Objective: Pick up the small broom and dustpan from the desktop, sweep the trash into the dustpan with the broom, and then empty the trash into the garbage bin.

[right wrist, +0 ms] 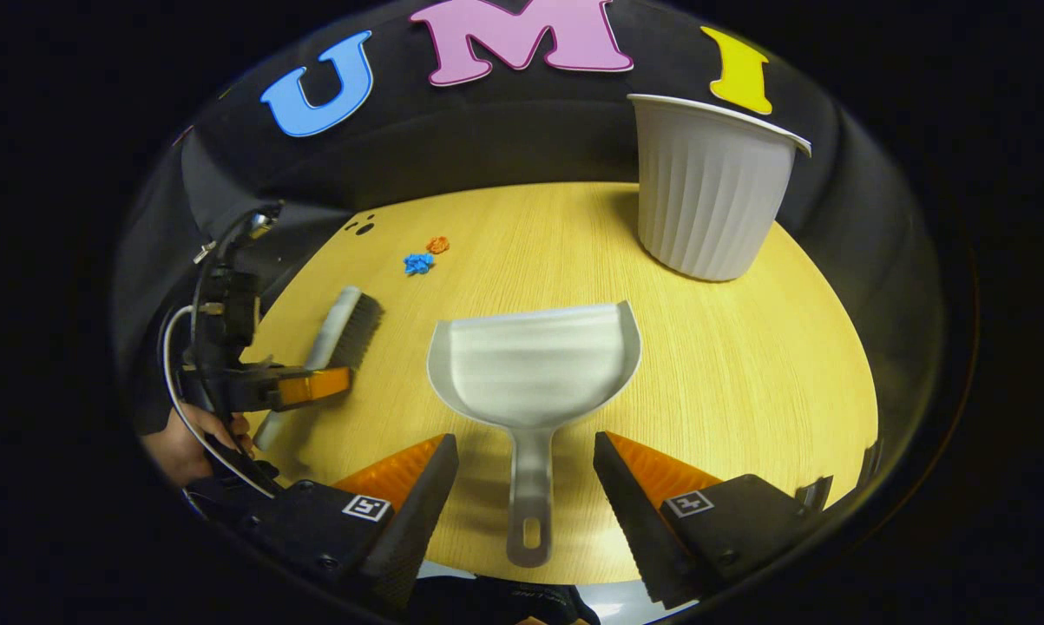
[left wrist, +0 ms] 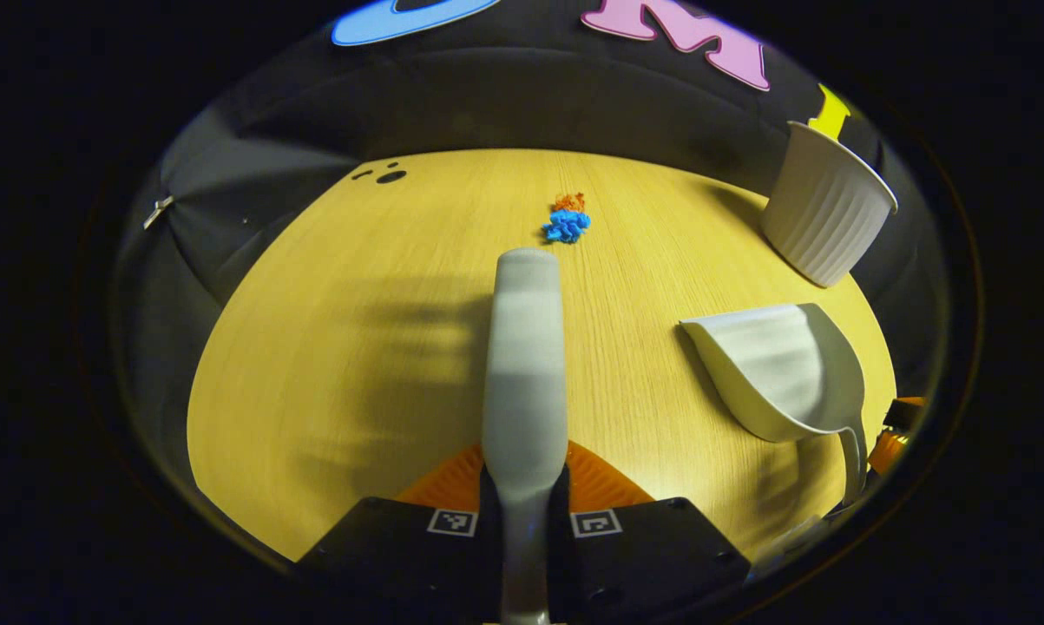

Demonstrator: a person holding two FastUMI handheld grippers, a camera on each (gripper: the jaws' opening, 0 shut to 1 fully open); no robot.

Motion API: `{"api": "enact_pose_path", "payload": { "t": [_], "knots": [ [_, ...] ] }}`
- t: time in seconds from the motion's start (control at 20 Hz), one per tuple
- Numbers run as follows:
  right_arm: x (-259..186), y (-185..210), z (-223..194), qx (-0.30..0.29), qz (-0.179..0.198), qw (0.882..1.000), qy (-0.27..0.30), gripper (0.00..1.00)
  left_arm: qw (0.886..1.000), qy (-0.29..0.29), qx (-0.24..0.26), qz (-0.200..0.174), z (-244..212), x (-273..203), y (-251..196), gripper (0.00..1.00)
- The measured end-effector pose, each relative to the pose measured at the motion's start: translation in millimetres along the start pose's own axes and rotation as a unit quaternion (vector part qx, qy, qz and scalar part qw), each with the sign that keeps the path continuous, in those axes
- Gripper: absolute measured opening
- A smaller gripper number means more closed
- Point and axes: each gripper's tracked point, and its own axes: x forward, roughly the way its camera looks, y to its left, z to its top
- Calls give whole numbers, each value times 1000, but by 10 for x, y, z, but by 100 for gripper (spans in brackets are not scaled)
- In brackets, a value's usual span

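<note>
My left gripper (left wrist: 524,496) is shut on the handle of the small grey broom (left wrist: 522,365), whose head points toward the trash. The trash is a blue crumple (left wrist: 566,226) and an orange one (left wrist: 569,202) lying together at the far middle of the wooden desktop (left wrist: 331,347). The right gripper view shows the same broom (right wrist: 346,328), bristles to the right, in the left gripper (right wrist: 300,387). The white dustpan (right wrist: 535,360) lies flat on the table. Its handle (right wrist: 530,495) runs between the fingers of my right gripper (right wrist: 526,486), which is open and not touching it.
A white ribbed garbage bin (right wrist: 708,187) stands at the back right of the desktop, behind the dustpan. A hand (right wrist: 187,444) and a cable are at the left gripper. Small dark holes (left wrist: 390,176) mark the far left of the table top.
</note>
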Motion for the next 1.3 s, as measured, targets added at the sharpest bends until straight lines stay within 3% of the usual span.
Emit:
{"api": "enact_pose_path", "payload": {
  "t": [0.3, 0.55, 0.85, 1.05, 1.15, 1.2, 1.3],
  "knots": [
    [237, -89, -178, -11, -20, 999, 49, 98, 998, -41, -38, -8, -60, -574, 180, 24],
    [510, -146, -335, -31, -46, 994, 95, 99, 997, -48, -64, 14, -209, -925, 459, 24],
    [756, -187, -434, -41, -53, 988, 138, 99, 995, -42, -87, 33, -309, -992, 619, 24],
    [830, -171, -364, -47, -48, 989, 134, 95, 994, -40, -95, 39, -276, -945, 641, 24],
    [827, -158, -340, -55, -43, 989, 131, 83, 993, -37, -100, 39, -251, -915, 635, 24],
    [833, -162, -319, -55, -42, 989, 131, 66, 994, -33, -102, 37, -237, -879, 629, 24],
    [889, -178, -304, -58, -37, 988, 135, 50, 994, -26, -95, 38, -168, -796, 655, 24]
  ]
}}
